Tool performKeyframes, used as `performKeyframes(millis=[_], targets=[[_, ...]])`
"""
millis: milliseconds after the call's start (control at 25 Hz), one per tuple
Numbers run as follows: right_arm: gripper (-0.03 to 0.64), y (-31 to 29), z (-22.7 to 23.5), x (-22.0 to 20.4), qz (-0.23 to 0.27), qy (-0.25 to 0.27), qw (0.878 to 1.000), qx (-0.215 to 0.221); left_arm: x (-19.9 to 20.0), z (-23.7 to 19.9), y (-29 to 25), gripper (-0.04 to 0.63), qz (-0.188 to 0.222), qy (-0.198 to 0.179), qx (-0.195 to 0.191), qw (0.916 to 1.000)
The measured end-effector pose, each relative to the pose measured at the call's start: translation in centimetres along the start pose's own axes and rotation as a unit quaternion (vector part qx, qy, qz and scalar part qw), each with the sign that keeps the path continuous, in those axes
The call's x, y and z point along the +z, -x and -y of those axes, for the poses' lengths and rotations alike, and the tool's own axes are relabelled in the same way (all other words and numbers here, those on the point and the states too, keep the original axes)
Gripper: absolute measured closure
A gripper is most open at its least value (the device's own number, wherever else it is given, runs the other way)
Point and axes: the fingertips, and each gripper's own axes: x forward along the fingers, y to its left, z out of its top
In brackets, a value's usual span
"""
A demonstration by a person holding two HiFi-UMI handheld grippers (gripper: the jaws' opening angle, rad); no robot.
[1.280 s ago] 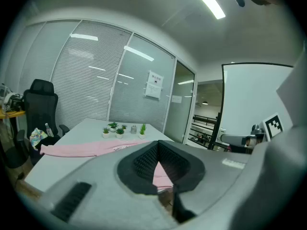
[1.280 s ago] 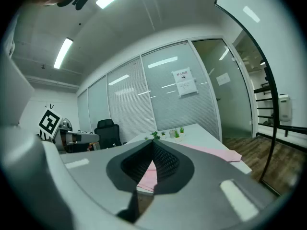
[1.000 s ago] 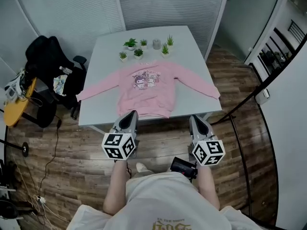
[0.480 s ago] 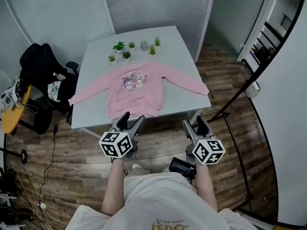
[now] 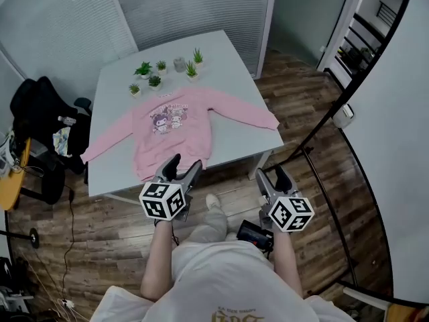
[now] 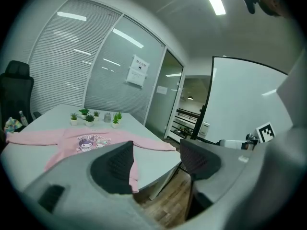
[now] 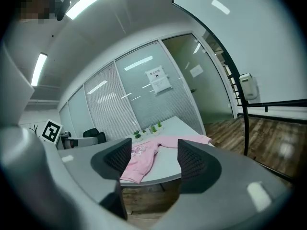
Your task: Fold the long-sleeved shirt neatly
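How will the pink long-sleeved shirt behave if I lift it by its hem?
The pink shirt will probably be floppy: it lies flat on the table with limp sleeves, which would likely trail behind. It looks like sweatshirt fabric, so probably light yet bulky when folded. Pushed, it may slide on the smooth table.

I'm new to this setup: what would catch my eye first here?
A pink long-sleeved shirt lies flat, print up, sleeves spread, across the white table. Small potted plants cluster at the table's far side. In the foreground, the left gripper and right gripper are held open, short of the table's near edge.
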Motion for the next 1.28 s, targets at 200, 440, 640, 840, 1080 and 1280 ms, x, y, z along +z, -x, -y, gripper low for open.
performKeyframes(millis=[200,440,640,840,1080,1280], targets=[[0.322,-3.5,3.4,0.0,-0.025,0.030,0.998,-0.043,0.5,-1.2,-6.5,0.298,-0.022,-0.004,-0.025,0.9994],[0.324,-11.0,6.8,0.0,-0.071,0.058,0.993,-0.069,1.9,-3.3,-15.6,0.290,-0.054,-0.014,-0.061,0.9966],[0.322,-16.3,8.4,0.0,-0.117,0.100,0.985,-0.079,1.5,-5.8,-20.7,0.288,-0.084,-0.001,-0.076,0.9936],[0.323,-19.2,9.7,-0.7,-0.147,0.103,0.979,-0.095,1.3,-6.9,-23.8,0.291,-0.104,-0.001,-0.096,0.9899],[0.322,-21.4,12.2,-1.3,-0.161,0.089,0.976,-0.114,-0.1,-7.3,-26.5,0.302,-0.140,-0.021,-0.116,0.9831],[0.324,-21.1,14.3,-2.2,-0.170,0.068,0.973,-0.139,-1.8,-7.1,-27.7,0.302,-0.169,-0.028,-0.129,0.9766]])
